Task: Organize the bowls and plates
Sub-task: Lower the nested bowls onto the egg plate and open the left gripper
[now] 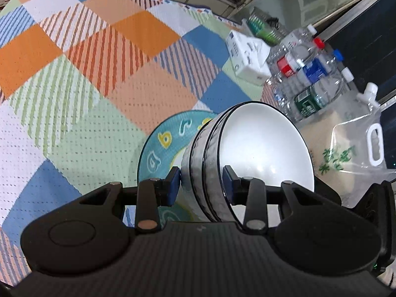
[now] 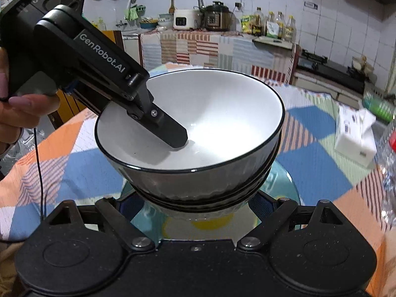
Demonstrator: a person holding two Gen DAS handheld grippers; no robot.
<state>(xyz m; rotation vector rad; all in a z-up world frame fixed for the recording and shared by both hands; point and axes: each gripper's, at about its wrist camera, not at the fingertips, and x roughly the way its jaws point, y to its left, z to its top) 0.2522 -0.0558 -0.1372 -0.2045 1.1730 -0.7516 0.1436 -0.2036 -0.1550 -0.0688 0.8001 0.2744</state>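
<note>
Left hand-held gripper (image 1: 201, 182) is seen in the left wrist view with its blue pads (image 1: 174, 185) pinching the wall of a stack of bowls (image 1: 247, 158): one pad is pressed on the grey outside, the other on the white inside. The stack is tilted and is held over a teal plate (image 1: 160, 143) with letters on it. The plate is partly hidden by the bowls. A worktop (image 1: 86, 74) covered by a checked cloth is shown below, and a white box (image 1: 247, 57), plastic bottles (image 1: 309, 74) and a clear pouch (image 1: 358, 153) are seen at its right side.

In the right wrist view the right hand-held gripper (image 2: 198, 212) is spread wide, just under the stack of bowls; whether its pads touch anything cannot be told. One finger (image 2: 170, 131) of the left hand-held gripper is seen inside the top bowl, and a person's hand (image 2: 14, 106) is seen on its handle. A tiled kitchen wall (image 2: 334, 19) and a far counter (image 2: 222, 34) with appliances and bottles are shown behind.
</note>
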